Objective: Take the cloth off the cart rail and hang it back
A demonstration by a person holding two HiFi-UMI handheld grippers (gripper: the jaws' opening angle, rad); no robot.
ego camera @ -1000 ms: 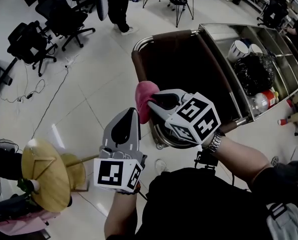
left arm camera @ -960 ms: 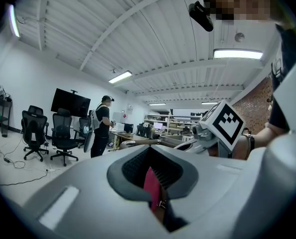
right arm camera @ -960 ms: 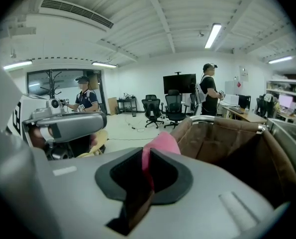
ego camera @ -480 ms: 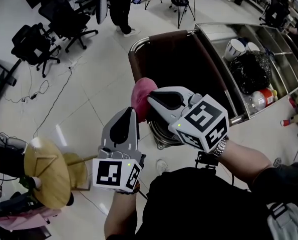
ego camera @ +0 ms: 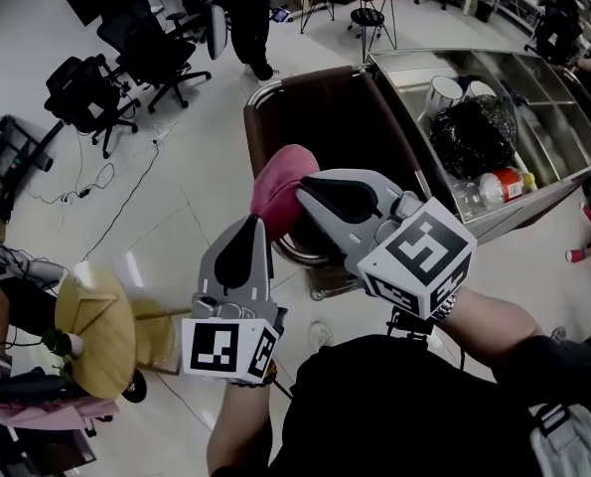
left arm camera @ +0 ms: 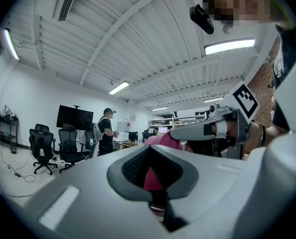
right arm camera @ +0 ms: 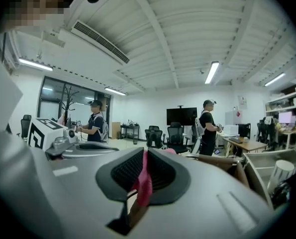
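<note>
Pink cloth [ego camera: 283,179] beside the cart rail [ego camera: 249,127] (brown-padded): right gripper [ego camera: 301,193], jaws just closing, pinches it; left gripper [ego camera: 258,223] clamps its lower edge.

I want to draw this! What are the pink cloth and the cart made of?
The cloth looks like soft, matte fabric: it bunches into rounded folds. The cart looks like bare, shiny steel: its walls gleam with reflections.
</note>
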